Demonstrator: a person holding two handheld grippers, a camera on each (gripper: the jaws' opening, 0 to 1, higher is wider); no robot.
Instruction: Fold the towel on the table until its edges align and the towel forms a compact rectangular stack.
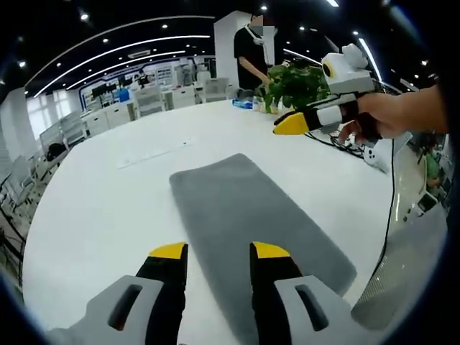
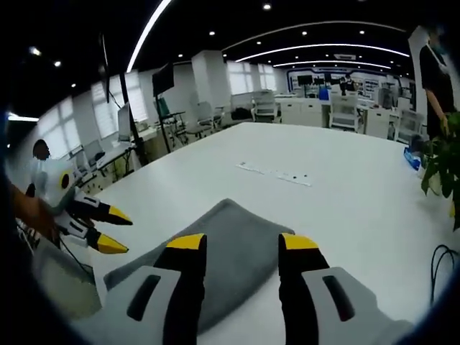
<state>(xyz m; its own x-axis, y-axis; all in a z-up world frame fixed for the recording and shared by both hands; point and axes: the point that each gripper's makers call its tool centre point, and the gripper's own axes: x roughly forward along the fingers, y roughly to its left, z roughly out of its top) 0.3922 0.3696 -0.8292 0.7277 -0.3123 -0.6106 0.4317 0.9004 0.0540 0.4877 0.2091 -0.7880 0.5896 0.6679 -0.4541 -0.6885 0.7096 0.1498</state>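
Centrally placed towel (image 1: 248, 215): grey, lies flat on the white desk (image 1: 93, 215) as a long narrow strip; in the right gripper view the same towel (image 2: 230, 251) runs away from the camera toward a rounded far end.
Left tongs (image 1: 218, 251): jaws apart, yellow tips raised above the near part of the towel, gripping nothing; one tip sits over the towel's edge, the other over the cloth.
Left tongs, right gripper view (image 2: 113, 230): appear at the left edge, held by a hand (image 2: 32, 215), two yellow tips spread, beside the towel's near corner.
Right tongs (image 2: 243, 244): jaws apart, hanging over the towel's end, empty.
Right tongs, left gripper view (image 1: 293, 122): held by a hand (image 1: 384, 115) above the desk beyond the towel's far end; whether the jaws are parted cannot be told from this angle.
Potted plant (image 1: 295, 83): green leaves, stands at the far desk edge.
Person (image 1: 251, 54): dark top, stands behind the plant.
Cable (image 1: 392, 208): dark, trails over the desk's right side.
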